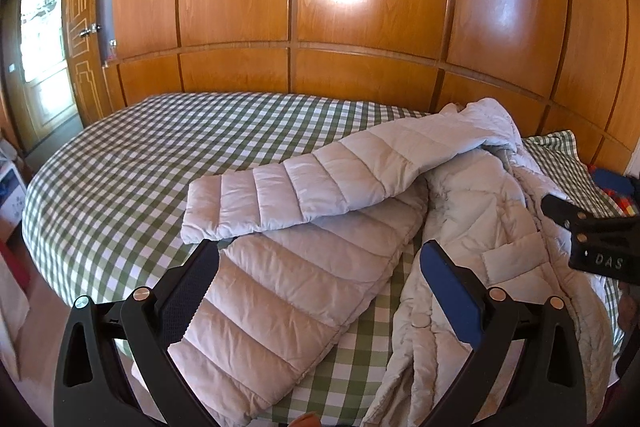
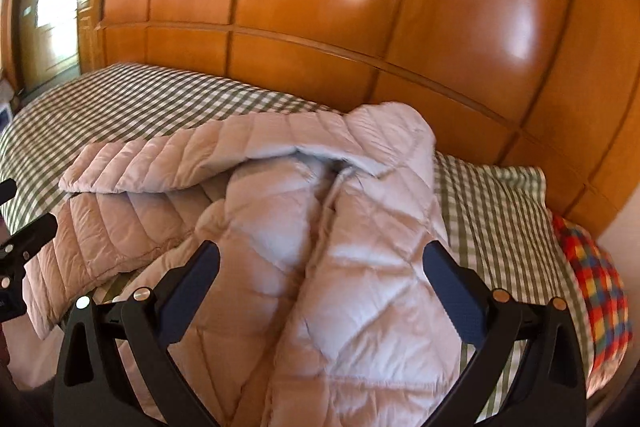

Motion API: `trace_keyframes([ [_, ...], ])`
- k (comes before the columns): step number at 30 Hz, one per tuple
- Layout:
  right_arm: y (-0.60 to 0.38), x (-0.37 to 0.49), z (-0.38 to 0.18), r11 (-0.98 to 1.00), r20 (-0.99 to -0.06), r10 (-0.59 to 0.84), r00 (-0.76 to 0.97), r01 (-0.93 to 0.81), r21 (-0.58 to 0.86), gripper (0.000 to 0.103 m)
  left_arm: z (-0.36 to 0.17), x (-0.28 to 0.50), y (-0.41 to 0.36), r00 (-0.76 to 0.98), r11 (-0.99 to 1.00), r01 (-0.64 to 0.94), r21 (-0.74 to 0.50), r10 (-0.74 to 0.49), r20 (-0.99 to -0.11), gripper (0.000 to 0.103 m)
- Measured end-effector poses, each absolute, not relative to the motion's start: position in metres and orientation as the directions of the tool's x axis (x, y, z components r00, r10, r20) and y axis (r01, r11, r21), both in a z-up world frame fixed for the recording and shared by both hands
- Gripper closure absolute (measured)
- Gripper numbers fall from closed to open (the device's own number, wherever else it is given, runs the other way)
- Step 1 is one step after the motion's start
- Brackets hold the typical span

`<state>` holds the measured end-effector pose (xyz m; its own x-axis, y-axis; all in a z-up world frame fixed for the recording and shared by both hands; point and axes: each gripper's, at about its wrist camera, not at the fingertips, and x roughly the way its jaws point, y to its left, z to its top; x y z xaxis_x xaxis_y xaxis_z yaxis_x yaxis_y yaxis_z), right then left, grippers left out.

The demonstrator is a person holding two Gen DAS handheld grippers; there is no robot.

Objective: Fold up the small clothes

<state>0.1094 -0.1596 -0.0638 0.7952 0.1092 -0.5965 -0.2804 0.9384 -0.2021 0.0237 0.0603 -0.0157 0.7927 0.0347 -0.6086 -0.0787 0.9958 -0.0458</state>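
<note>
Bed: gingham sheet, frame centre.
Jacket: light, soft, slippery; take hold at hem.
Left gripper, right gripper: jaws wide, empty.

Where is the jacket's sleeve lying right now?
In the left wrist view the sleeve lies folded leftward across the jacket on the checked bed, just beyond the open left gripper.

Both grippers are matte black plastic with triangular cut-outs in their arms. The left gripper has round silver and copper-toned screws and dark blue ribbed fingers. The right gripper looks identical; its side reads "DAS".
</note>
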Motion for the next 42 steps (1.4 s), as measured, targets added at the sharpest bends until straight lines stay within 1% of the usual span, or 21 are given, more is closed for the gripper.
trace_keyframes([
  [6, -0.131, 0.132, -0.065, 0.859, -0.601, 0.166, 0.782, -0.414, -0.301, 0.002, -0.030, 0.030, 0.070, 0.758, 0.994, -0.080, -0.073, 0.013, -0.652, 0.003],
  [11, -0.085, 0.154, -0.081, 0.721, -0.602, 0.182, 0.778, -0.522, -0.456, 0.002, -0.039, 0.032, 0.089, 0.740, 0.988, -0.110, -0.104, 0.012, -0.673, 0.003],
  [15, -0.048, 0.176, -0.103, 0.623, -0.610, 0.156, 0.777, -0.556, -0.550, 0.002, -0.044, 0.028, 0.104, 0.732, 0.986, -0.131, -0.103, 0.026, -0.680, 0.003],
  [16, -0.037, 0.182, -0.111, 0.596, -0.600, 0.142, 0.788, -0.552, -0.584, 0.002, -0.045, 0.028, 0.107, 0.729, 0.986, -0.135, -0.103, 0.029, -0.684, 0.003],
  [18, -0.023, 0.191, -0.122, 0.552, -0.610, 0.128, 0.782, -0.567, -0.612, 0.002, -0.048, 0.027, 0.113, 0.721, 0.985, -0.140, -0.097, 0.034, -0.692, 0.003],
  [19, -0.013, 0.196, -0.131, 0.523, -0.619, 0.113, 0.777, -0.576, -0.628, 0.005, -0.049, 0.027, 0.115, 0.718, 0.985, -0.141, -0.097, 0.034, -0.695, 0.003],
  [21, -0.002, 0.204, -0.144, 0.477, -0.628, 0.083, 0.774, -0.584, -0.656, 0.033, -0.052, 0.027, 0.119, 0.714, 0.985, -0.144, -0.091, 0.040, -0.699, 0.003],
  [22, 0.001, 0.208, -0.148, 0.464, -0.642, 0.076, 0.763, -0.596, -0.655, 0.067, -0.054, 0.027, 0.120, 0.708, 0.985, -0.147, -0.085, 0.045, -0.704, 0.003],
  [23, 0.002, 0.215, -0.150, 0.476, -0.674, 0.075, 0.735, -0.620, -0.623, 0.083, -0.055, 0.029, 0.120, 0.704, 0.986, -0.146, -0.083, 0.045, -0.708, 0.003],
  [24, -0.001, 0.220, -0.145, 0.513, -0.686, 0.088, 0.722, -0.624, -0.590, 0.086, -0.056, 0.029, 0.120, 0.702, 0.986, -0.145, -0.082, 0.044, -0.710, 0.003],
  [26, -0.010, 0.230, -0.130, 0.592, -0.692, 0.131, 0.710, -0.616, -0.520, 0.100, -0.061, 0.031, 0.119, 0.695, 0.987, -0.139, -0.083, 0.038, -0.718, 0.003],
  [29, -0.036, 0.245, -0.096, 0.702, -0.652, 0.158, 0.741, -0.549, -0.454, 0.103, -0.065, 0.034, 0.114, 0.690, 0.990, -0.121, -0.068, 0.035, -0.723, 0.003],
  [32, -0.080, 0.267, -0.051, 0.826, -0.594, 0.146, 0.791, -0.428, -0.366, 0.103, -0.069, 0.040, 0.110, 0.684, 0.993, -0.107, -0.053, 0.035, -0.729, 0.003],
  [34, -0.117, 0.281, -0.025, 0.891, -0.561, 0.118, 0.820, -0.337, -0.305, 0.103, -0.071, 0.042, 0.109, 0.680, 0.993, -0.106, -0.044, 0.040, -0.732, 0.003],
  [37, -0.202, 0.303, 0.015, 0.969, -0.507, 0.007, 0.862, -0.131, -0.210, 0.103, -0.073, 0.044, 0.108, 0.673, 0.994, -0.101, -0.033, 0.044, -0.738, 0.003],
  [39, -0.257, 0.312, 0.031, 0.991, -0.504, -0.058, 0.862, -0.012, -0.135, 0.103, -0.075, 0.047, 0.106, 0.668, 0.995, -0.098, -0.016, 0.054, -0.742, 0.003],
  [40, -0.292, 0.315, 0.033, 0.994, -0.521, -0.096, 0.848, 0.051, -0.101, 0.103, -0.076, 0.048, 0.105, 0.666, 0.995, -0.098, -0.012, 0.057, -0.744, 0.003],
  [42, -0.322, 0.316, 0.030, 0.993, -0.540, -0.115, 0.834, 0.078, -0.091, 0.093, -0.078, 0.052, 0.105, 0.661, 0.994, -0.104, -0.014, 0.059, -0.748, 0.003],
])
